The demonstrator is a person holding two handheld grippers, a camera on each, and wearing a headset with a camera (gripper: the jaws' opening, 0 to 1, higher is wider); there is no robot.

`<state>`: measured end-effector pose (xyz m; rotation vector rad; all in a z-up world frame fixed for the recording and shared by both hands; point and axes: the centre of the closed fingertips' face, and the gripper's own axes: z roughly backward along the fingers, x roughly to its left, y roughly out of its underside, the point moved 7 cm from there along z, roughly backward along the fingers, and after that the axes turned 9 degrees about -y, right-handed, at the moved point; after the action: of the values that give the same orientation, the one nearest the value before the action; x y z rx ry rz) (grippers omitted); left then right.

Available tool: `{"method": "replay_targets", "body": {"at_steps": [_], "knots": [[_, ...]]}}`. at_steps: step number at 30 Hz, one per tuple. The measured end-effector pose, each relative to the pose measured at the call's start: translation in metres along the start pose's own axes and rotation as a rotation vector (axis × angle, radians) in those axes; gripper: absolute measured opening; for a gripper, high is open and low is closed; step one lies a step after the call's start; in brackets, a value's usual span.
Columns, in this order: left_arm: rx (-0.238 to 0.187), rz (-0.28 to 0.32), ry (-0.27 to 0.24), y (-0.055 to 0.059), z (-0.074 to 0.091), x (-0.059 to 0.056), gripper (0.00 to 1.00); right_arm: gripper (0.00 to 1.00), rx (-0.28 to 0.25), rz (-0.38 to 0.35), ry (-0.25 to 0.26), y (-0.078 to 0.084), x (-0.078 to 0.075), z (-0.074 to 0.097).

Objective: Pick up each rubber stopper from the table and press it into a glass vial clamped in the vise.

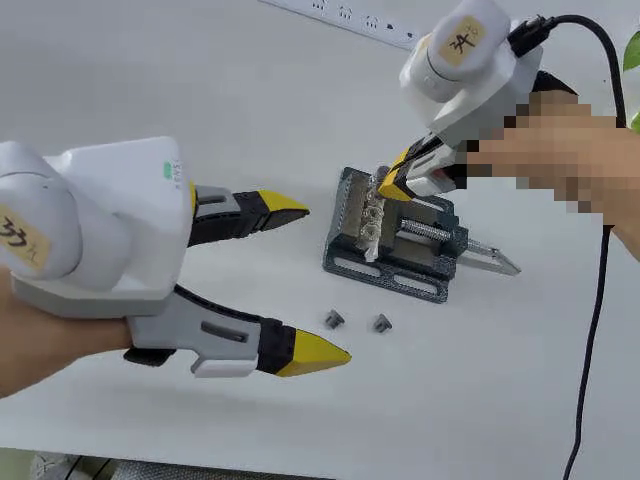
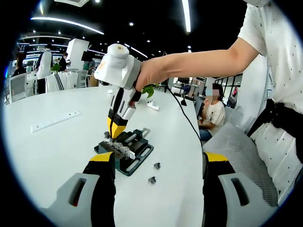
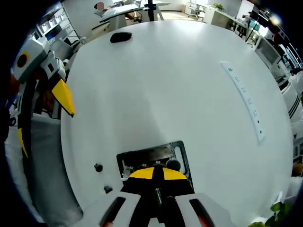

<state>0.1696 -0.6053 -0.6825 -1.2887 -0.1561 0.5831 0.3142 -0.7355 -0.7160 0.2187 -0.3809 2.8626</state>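
Lighting brightly and evenly from overhead, washing the white surface (image 1: 200,70) pale with barely any glare. Casting only soft, short shadows beside the vise (image 1: 395,240) and the two stoppers (image 1: 334,319). Flaring hard from the ceiling strips (image 2: 187,14) against a dark ceiling in the left gripper view. Bending straight lines strongly toward the edges of both gripper views. Softening a little on the near jaws at the bottom of those views, while rendering the vise sharply in the head view.

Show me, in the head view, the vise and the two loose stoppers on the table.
vise (image 1: 385,272): head view, on its front base rail.
picture-left stopper (image 1: 334,319): head view, on its top.
picture-right stopper (image 1: 381,322): head view, on its top.
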Motion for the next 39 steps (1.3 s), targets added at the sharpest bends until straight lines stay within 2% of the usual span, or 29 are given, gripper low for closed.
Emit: {"method": "replay_targets", "body": {"at_steps": [8, 15, 21, 24, 31, 39], "knots": [[0.001, -0.003, 0.005, -0.0018, -0.0021, -0.0020, 0.74, 0.00, 0.010, 0.008, 0.013, -0.0012, 0.0019, 0.0001], [0.009, -0.010, -0.002, -0.0031, 0.0007, -0.0015, 0.74, 0.00, -0.030, -0.014, 0.007, 0.0018, -0.0006, 0.0013], [0.013, -0.016, -0.008, -0.0054, 0.0022, -0.0014, 0.74, 0.00, -0.054, -0.009, 0.030, 0.0048, 0.0018, 0.0005], [0.012, -0.014, -0.011, -0.0058, 0.0012, -0.0015, 0.74, 0.00, -0.053, 0.011, 0.041, 0.0053, 0.0037, 0.0001], [0.009, -0.012, -0.011, -0.0071, 0.0002, -0.0021, 0.74, 0.00, -0.066, 0.000, 0.034, 0.0052, 0.0006, -0.0005], [0.004, -0.021, -0.008, -0.0101, -0.0001, -0.0019, 0.74, 0.00, -0.086, 0.011, 0.052, 0.0054, 0.0020, -0.0011]]}}
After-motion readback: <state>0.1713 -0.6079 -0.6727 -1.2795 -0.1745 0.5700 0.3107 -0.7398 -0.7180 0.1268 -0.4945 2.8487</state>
